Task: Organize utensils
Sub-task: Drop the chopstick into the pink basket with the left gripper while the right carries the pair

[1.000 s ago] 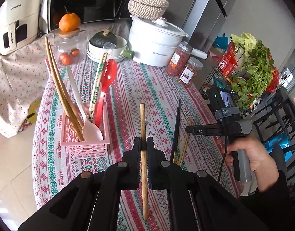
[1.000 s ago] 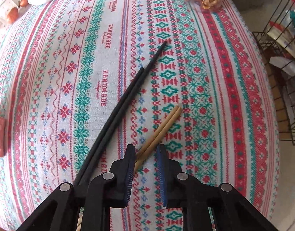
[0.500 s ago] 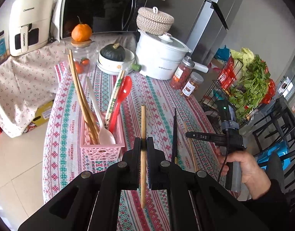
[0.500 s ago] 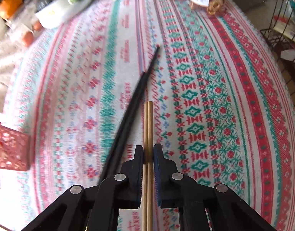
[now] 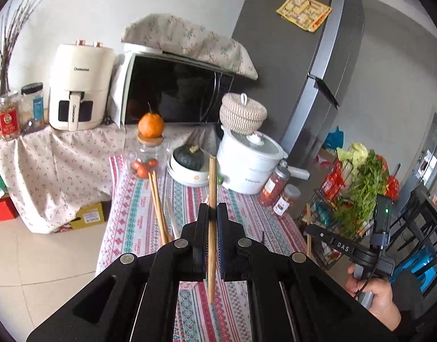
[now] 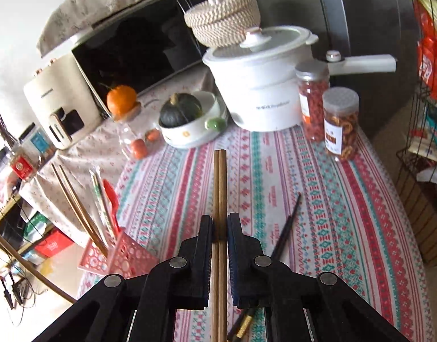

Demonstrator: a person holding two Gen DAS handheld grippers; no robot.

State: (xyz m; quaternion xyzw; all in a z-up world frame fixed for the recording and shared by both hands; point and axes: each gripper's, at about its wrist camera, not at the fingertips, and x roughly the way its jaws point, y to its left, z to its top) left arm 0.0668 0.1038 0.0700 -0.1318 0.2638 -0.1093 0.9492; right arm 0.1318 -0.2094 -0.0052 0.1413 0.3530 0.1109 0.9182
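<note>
Two bamboo chopsticks [image 6: 220,188] stand pinched between right claw [image 6: 220,228] pads.

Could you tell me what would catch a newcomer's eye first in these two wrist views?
Front and centre in each view, black fingers clamp bamboo chopsticks: the left gripper holds a single chopstick, the right gripper a bamboo pair. Behind them, on the patterned tablecloth, stands a white pot, with a pink basket of utensils at the left edge.

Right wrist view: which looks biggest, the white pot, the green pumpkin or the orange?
1. white pot
2. green pumpkin
3. orange
The pumpkin and orange look close in size, so that order is unsure.
</note>
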